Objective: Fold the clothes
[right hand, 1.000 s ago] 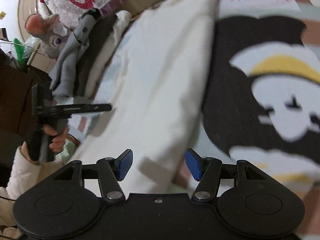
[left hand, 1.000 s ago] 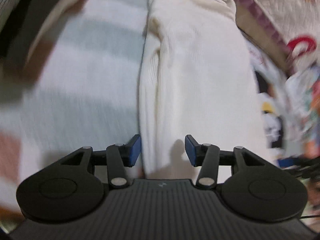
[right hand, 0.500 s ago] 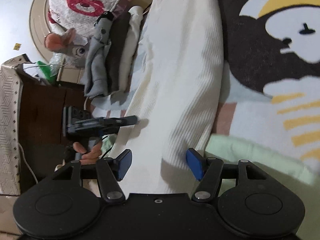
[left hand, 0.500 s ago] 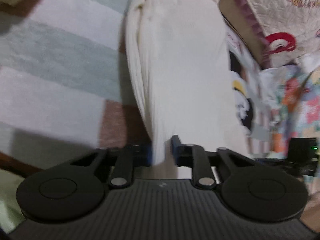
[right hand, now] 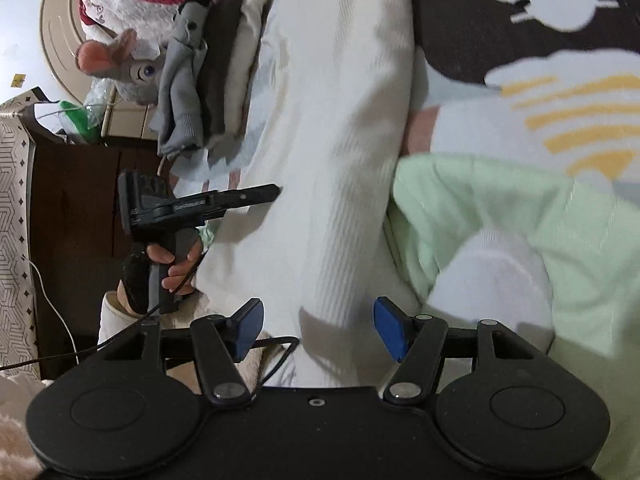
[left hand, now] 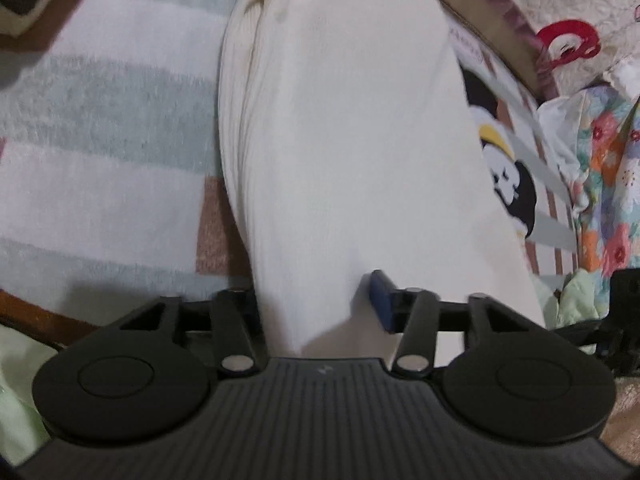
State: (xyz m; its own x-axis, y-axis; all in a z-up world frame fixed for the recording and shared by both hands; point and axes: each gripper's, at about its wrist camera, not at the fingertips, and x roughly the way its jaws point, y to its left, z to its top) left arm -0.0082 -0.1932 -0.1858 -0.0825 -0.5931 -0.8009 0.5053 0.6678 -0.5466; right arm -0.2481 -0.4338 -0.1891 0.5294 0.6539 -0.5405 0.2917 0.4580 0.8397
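Observation:
A cream ribbed garment [left hand: 340, 120] lies stretched out lengthwise on a striped blanket [left hand: 100, 120]. My left gripper [left hand: 324, 300] is at its near edge. A raised fold of the cloth stands between the jaws and hides the left finger. The blue right pad [left hand: 380, 300] stands a little off the fold, so the jaws are apart. The right wrist view shows the same garment [right hand: 332, 120] and the left gripper [right hand: 272, 192] side-on at its left edge, with a hand [right hand: 172, 264] on the handle. My right gripper [right hand: 318, 330] is open over the garment's near end, pads clear of the cloth.
A pale green cloth [right hand: 520, 220] lies bunched at the right of the garment. Folded grey and dark clothes [right hand: 188, 92] and a plush mouse [right hand: 120, 64] sit at the far left. A dark wooden cabinet [right hand: 72, 200] stands beside the bed, and floral fabric [left hand: 608, 200] at the far right.
The left jaws came together on the garment's edge half a second ago and now stand apart around the fold. The right gripper has slid along to the garment's near end, bringing the green cloth into view.

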